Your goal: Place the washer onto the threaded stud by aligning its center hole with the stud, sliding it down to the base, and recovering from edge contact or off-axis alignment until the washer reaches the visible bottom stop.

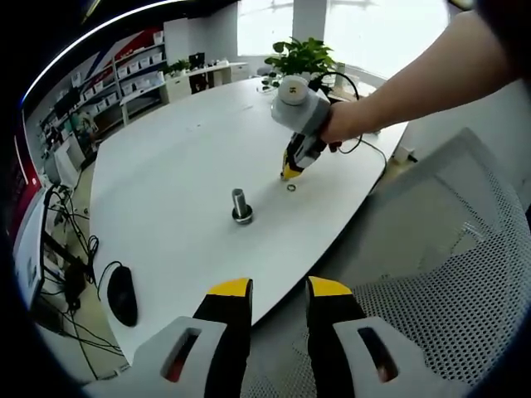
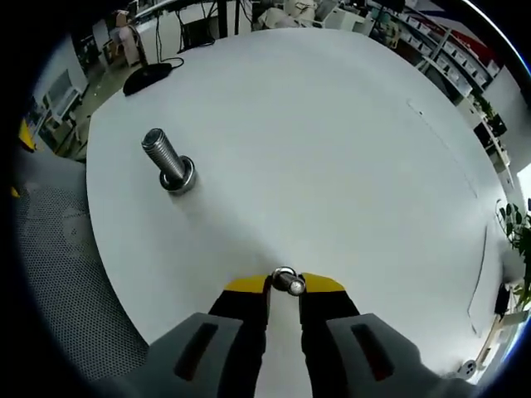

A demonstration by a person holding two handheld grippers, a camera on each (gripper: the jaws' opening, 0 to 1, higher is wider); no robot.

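One washer (image 2: 284,279) at right gripper (image 2: 284,286); one stud (image 2: 168,161)

The left gripper (image 1: 278,292) hangs off the near edge of the white tabletop (image 1: 174,182), jaws apart. The stud (image 1: 241,206) stands upright mid-table. Farther right, the right gripper (image 1: 290,172) tips down just beside the washer (image 1: 291,187).
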